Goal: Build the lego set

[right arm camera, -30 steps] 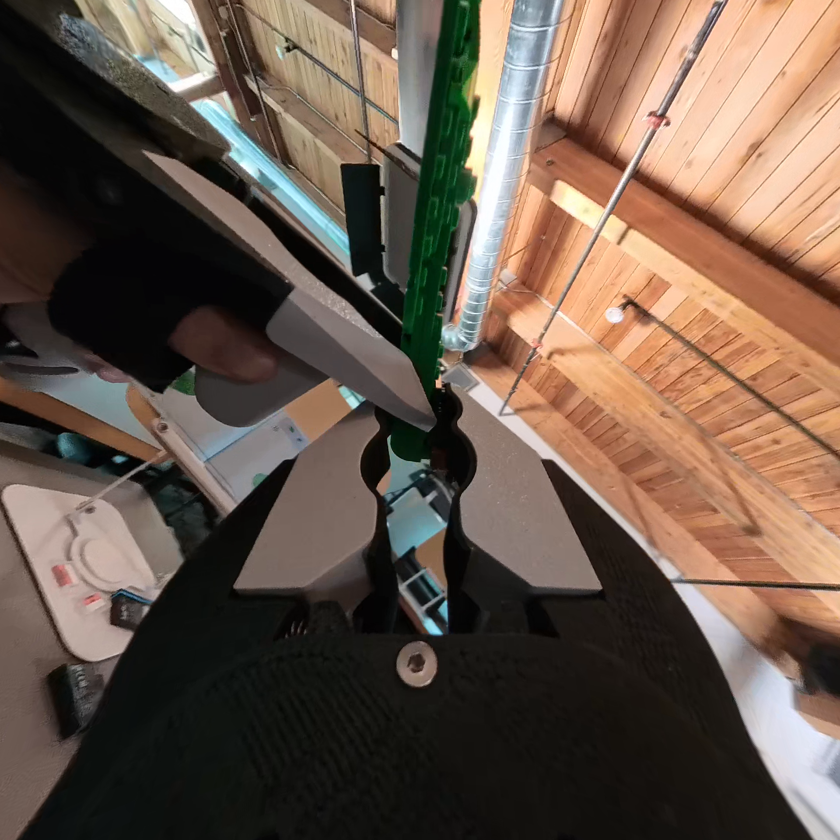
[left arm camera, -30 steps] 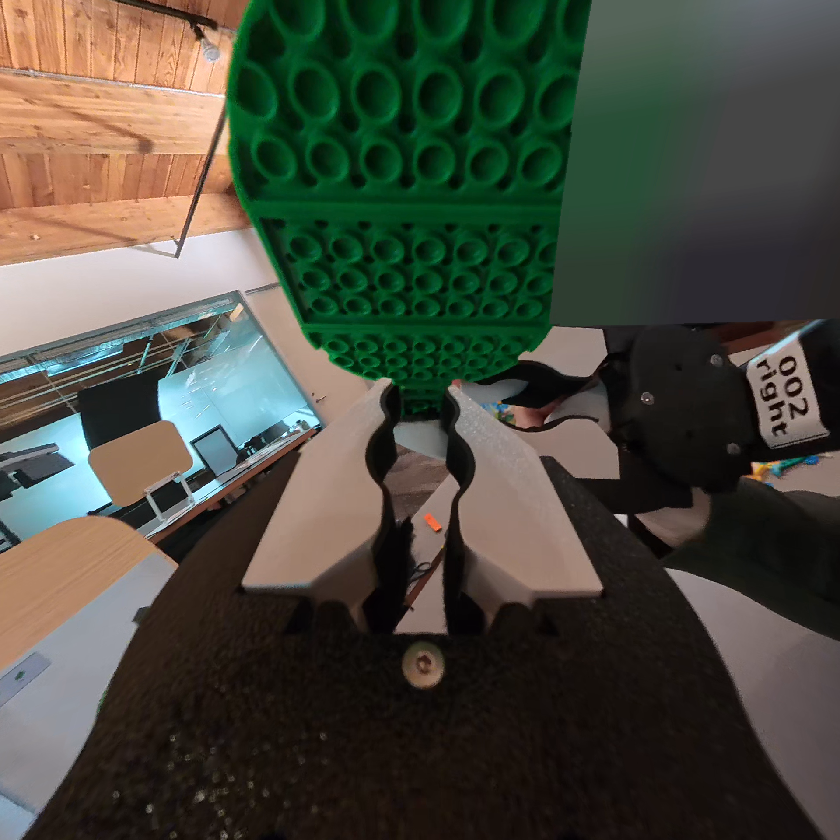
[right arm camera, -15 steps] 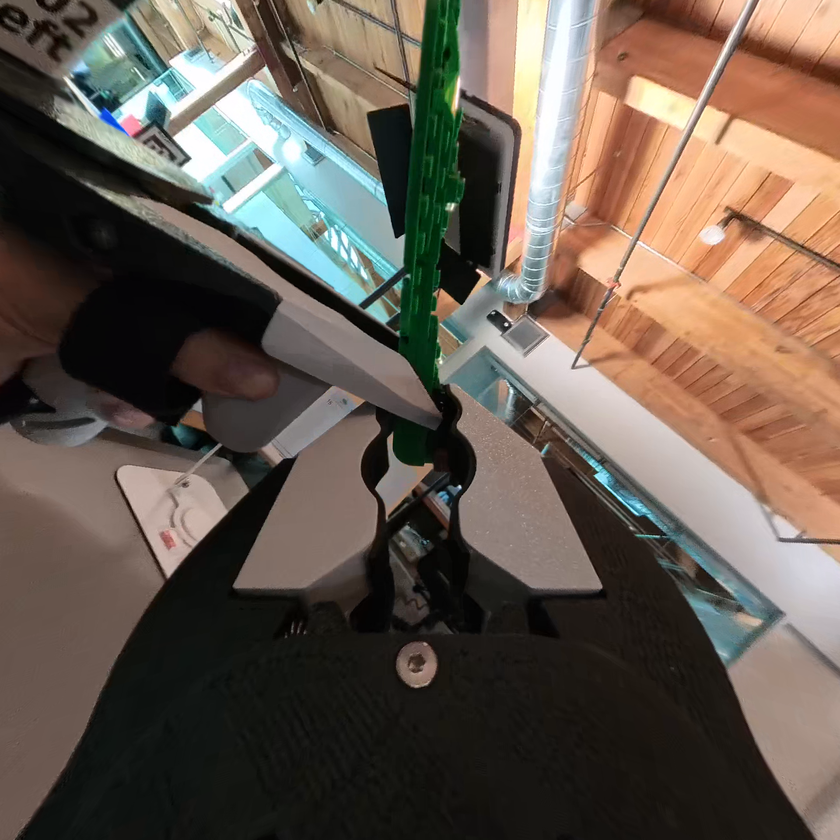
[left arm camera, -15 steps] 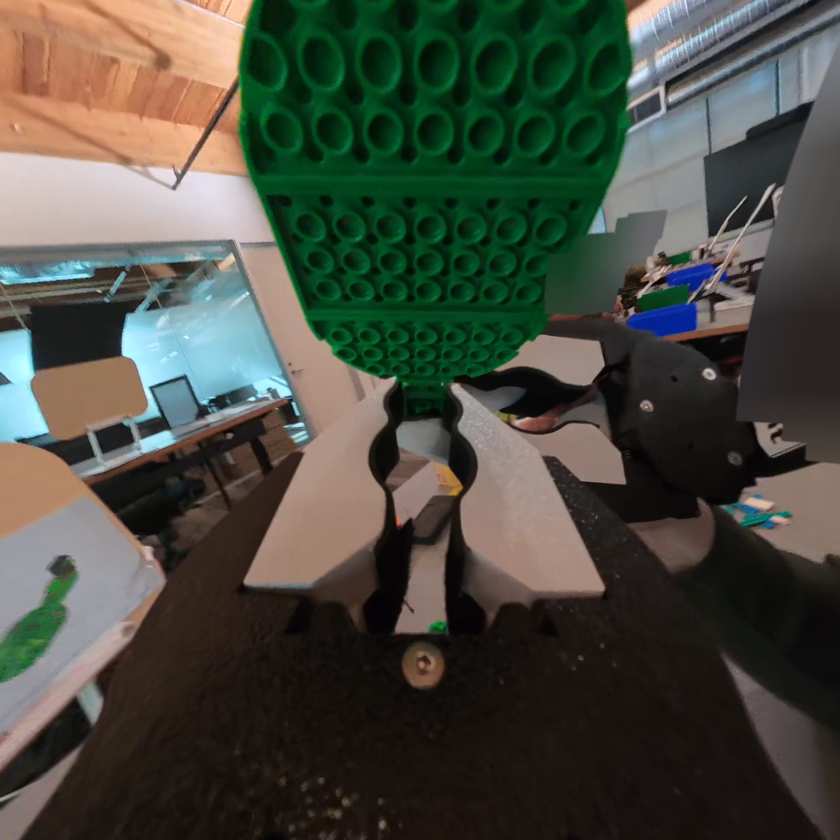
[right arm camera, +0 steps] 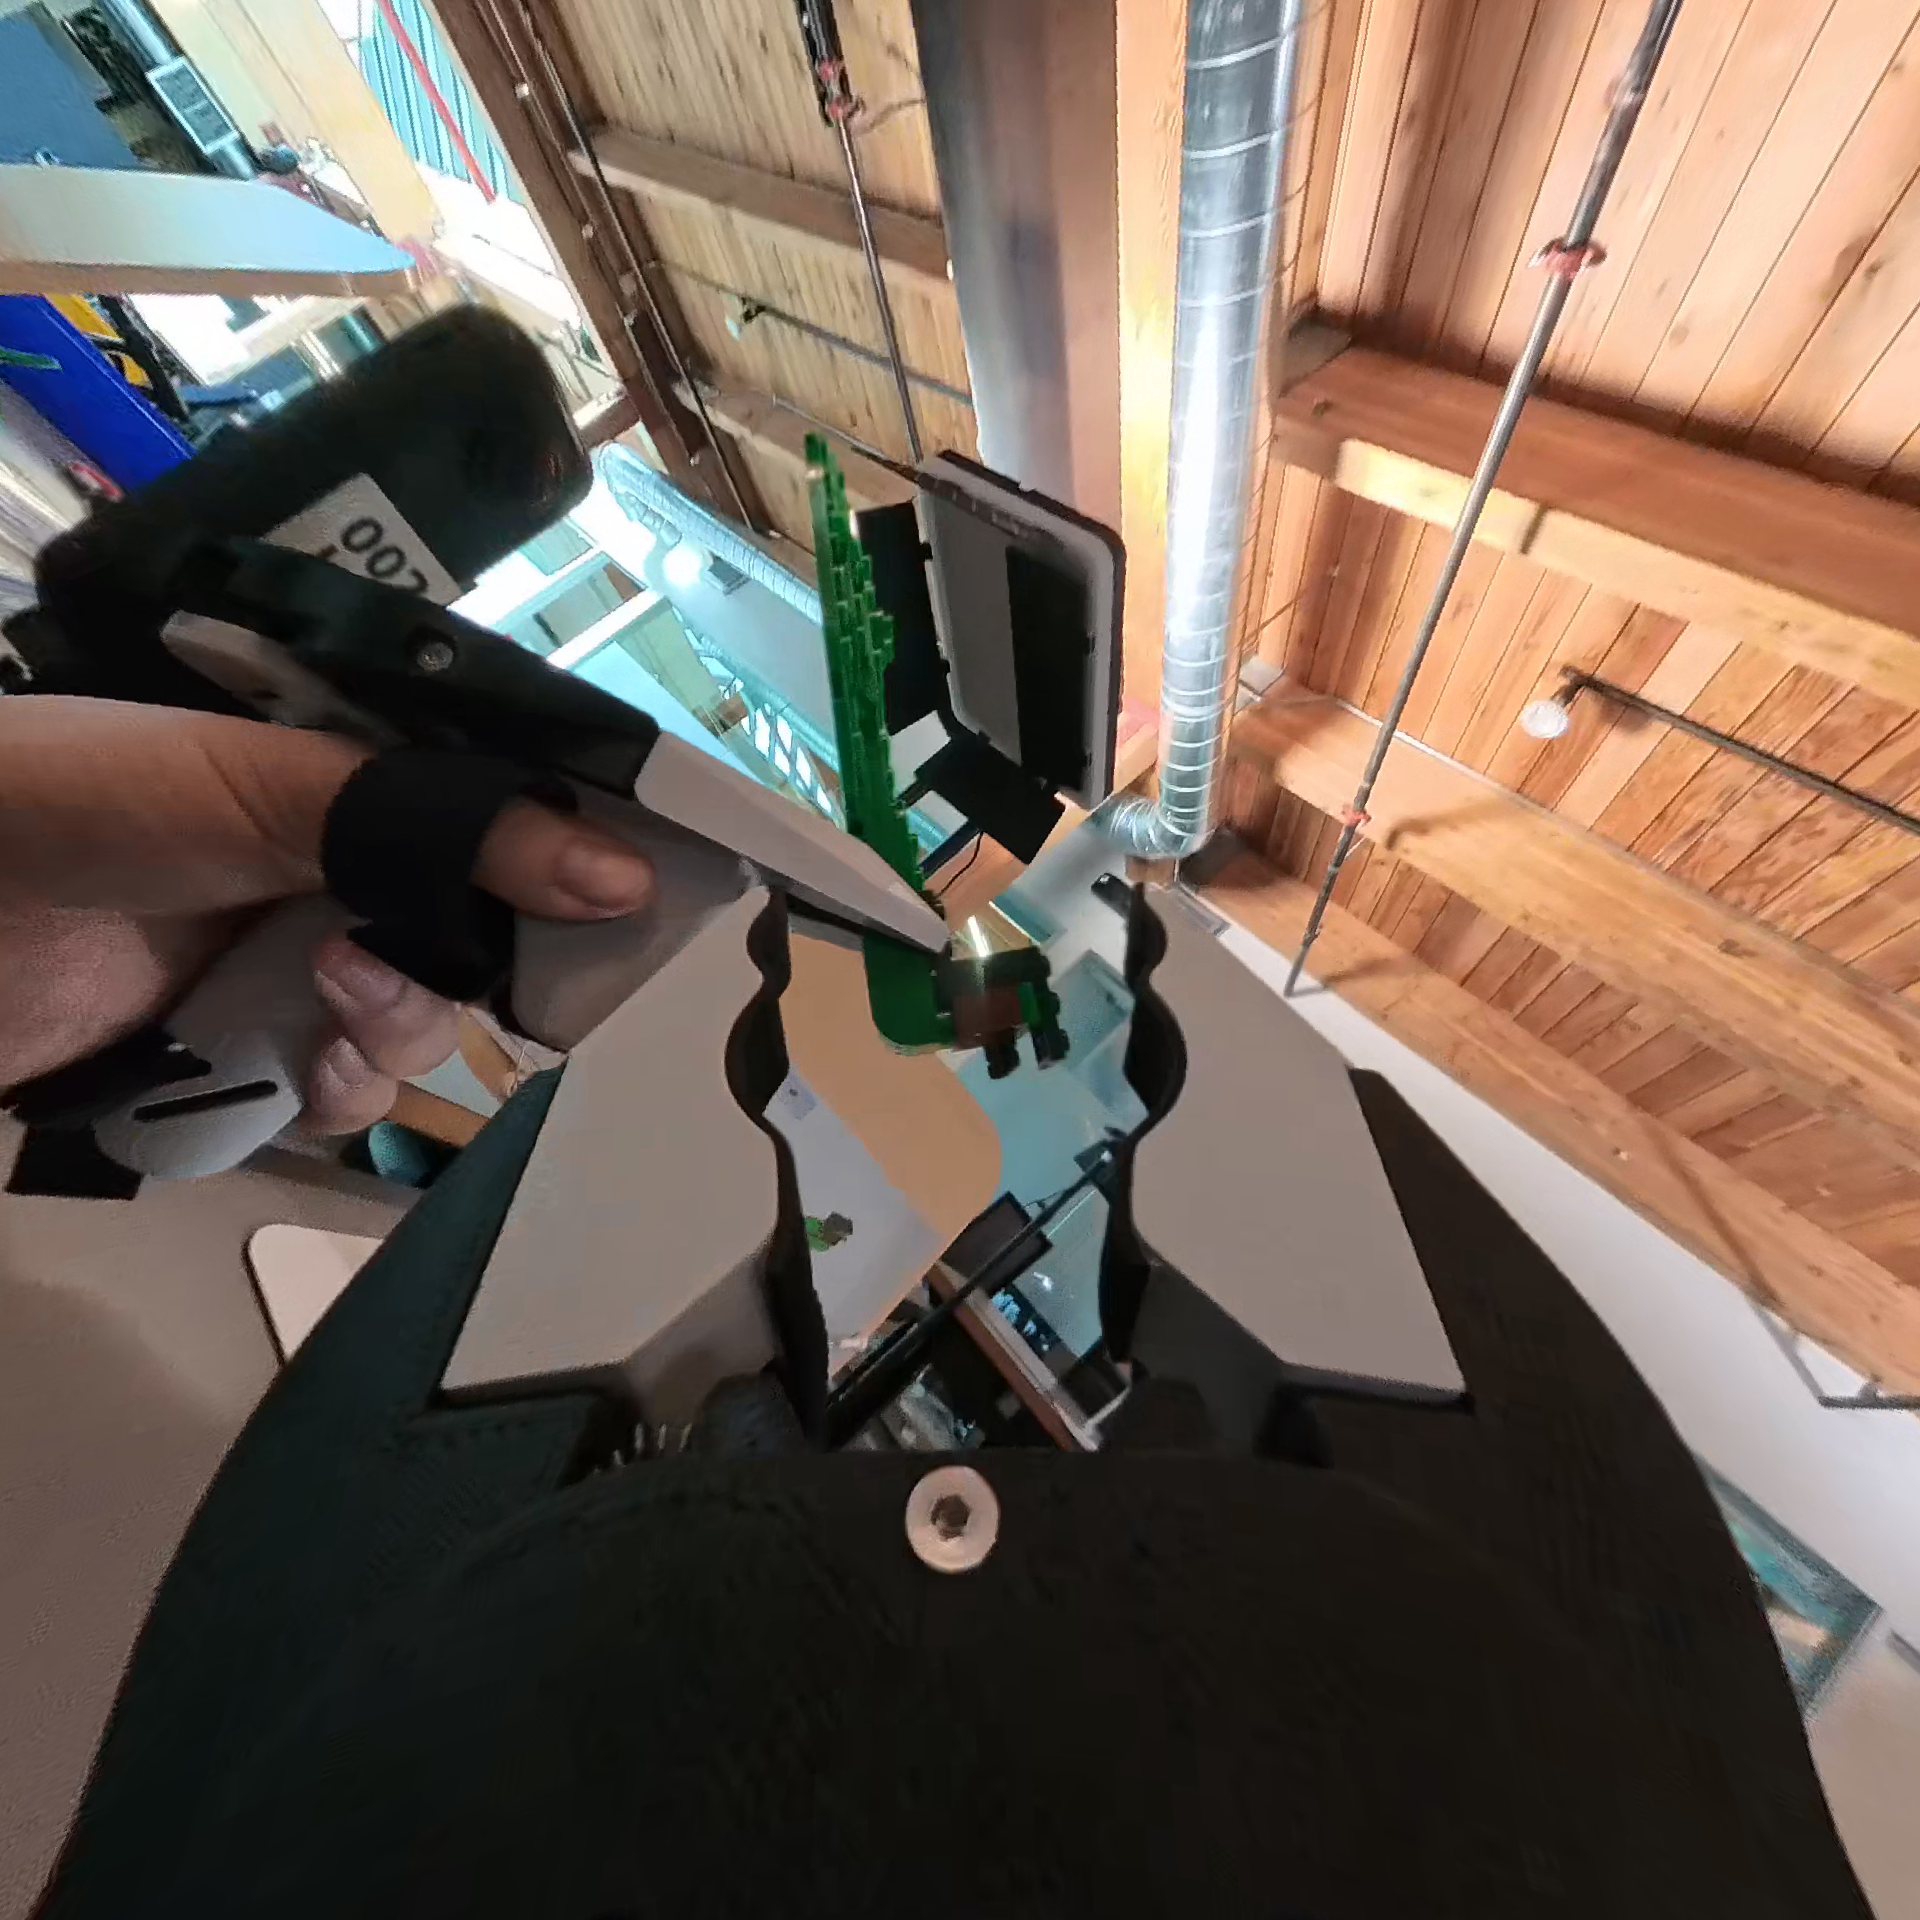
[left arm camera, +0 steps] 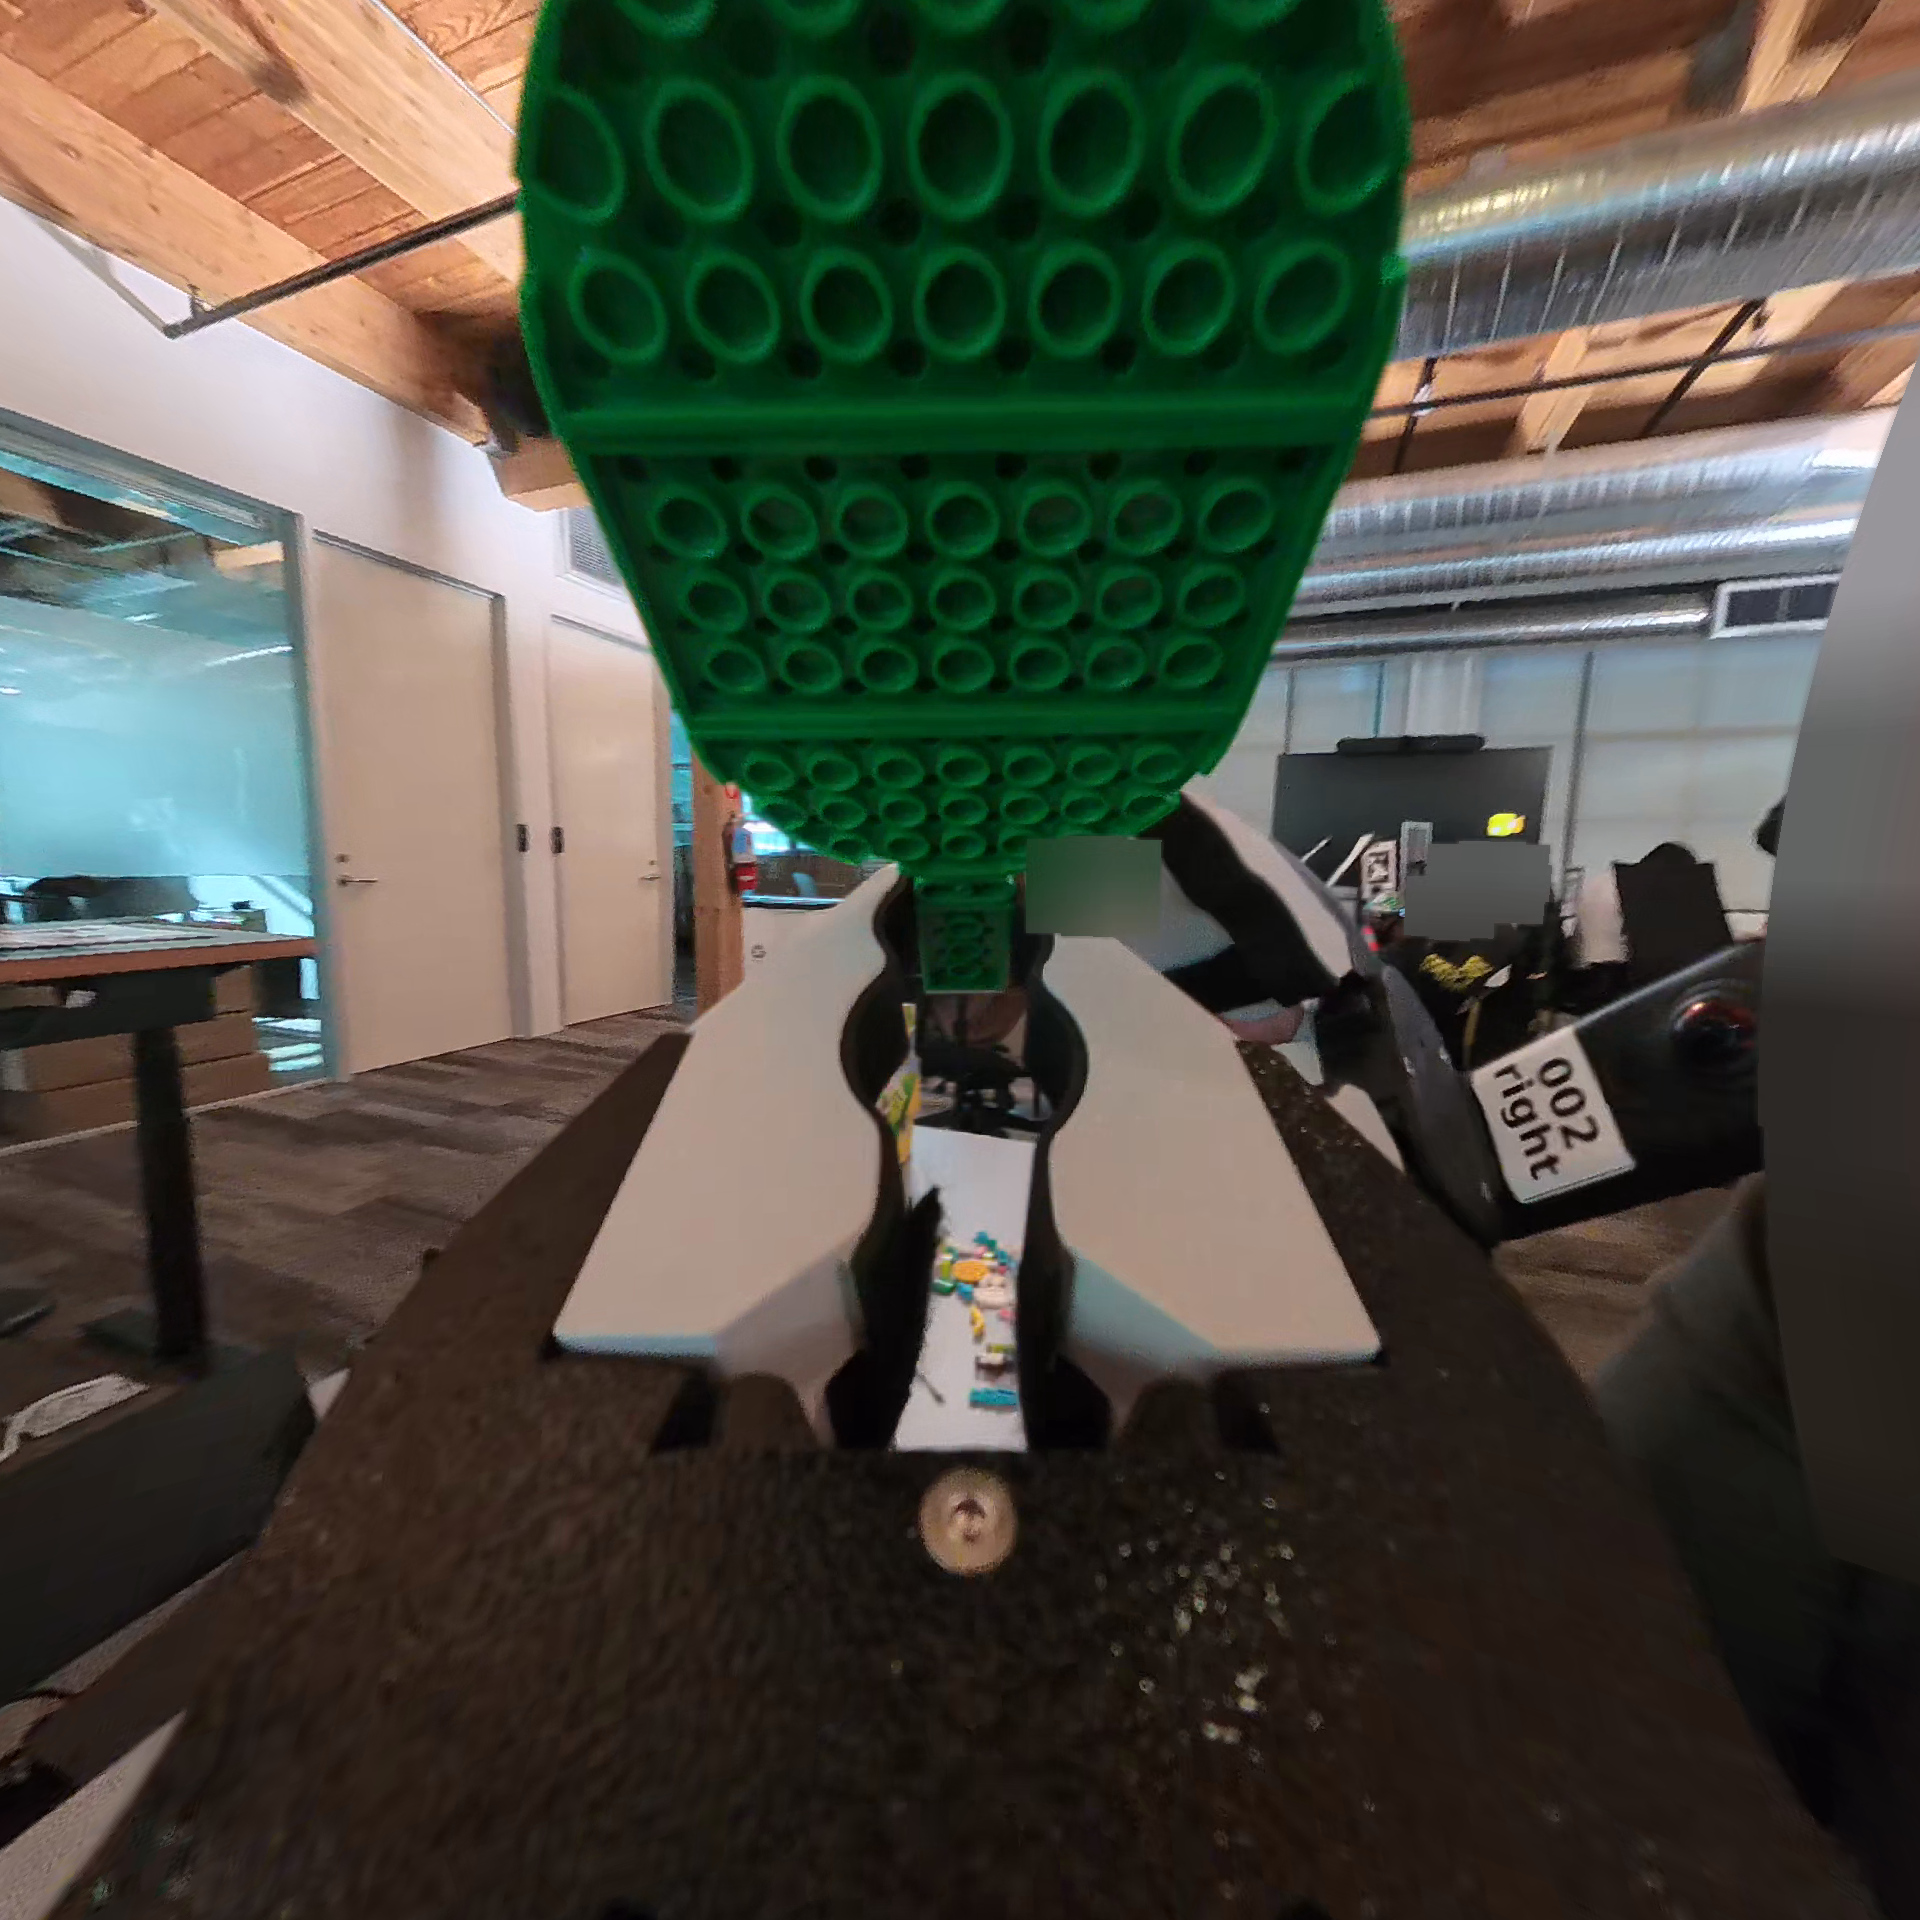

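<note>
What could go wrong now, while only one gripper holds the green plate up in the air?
1. The left gripper pinches the green plate only by its narrow bottom tab, so the tall plate may pivot or slip out.
2. The right gripper is open around the small brown and green pieces at the plate's base; a careless closing might knock them loose.

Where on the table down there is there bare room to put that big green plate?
Only slivers of the grey table show. Between the fingers of the left gripper, colourful small pieces crowd the middle; the strip beyond them looks bare. In the right wrist view, the tabletop left of the white pad also looks free.
</note>
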Tool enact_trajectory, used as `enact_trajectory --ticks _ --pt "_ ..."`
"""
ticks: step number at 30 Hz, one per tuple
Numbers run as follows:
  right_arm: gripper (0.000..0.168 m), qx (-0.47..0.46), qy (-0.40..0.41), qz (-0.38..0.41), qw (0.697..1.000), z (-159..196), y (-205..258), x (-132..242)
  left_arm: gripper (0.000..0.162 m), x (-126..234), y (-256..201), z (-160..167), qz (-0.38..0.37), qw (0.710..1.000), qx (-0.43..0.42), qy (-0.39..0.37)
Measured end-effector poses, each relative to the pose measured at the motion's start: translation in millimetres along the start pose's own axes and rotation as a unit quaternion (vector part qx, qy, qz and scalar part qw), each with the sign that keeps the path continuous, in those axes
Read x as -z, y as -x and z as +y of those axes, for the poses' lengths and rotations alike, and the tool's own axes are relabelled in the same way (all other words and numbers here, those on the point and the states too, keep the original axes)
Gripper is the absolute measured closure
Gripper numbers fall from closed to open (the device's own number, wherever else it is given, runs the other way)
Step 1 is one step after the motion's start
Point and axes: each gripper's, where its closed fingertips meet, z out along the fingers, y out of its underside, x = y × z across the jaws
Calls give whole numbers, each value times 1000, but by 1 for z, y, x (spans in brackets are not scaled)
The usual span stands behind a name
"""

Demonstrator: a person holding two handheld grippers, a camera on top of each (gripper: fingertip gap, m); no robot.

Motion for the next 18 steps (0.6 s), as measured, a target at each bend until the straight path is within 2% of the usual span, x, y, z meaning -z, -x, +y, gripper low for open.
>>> enact_trajectory --ticks 5,11,18 --pt "97 13 25 1 1000 12 -4 -1 148 4 -6 -1 38 998 46 4" --pt "127 41 31 1 999 19 1 -2 148 4 -12 4 62 996 66 25" --pt "128 43 39 6 998 19 1 -2 147 4 -12 3 67 995 77 20"
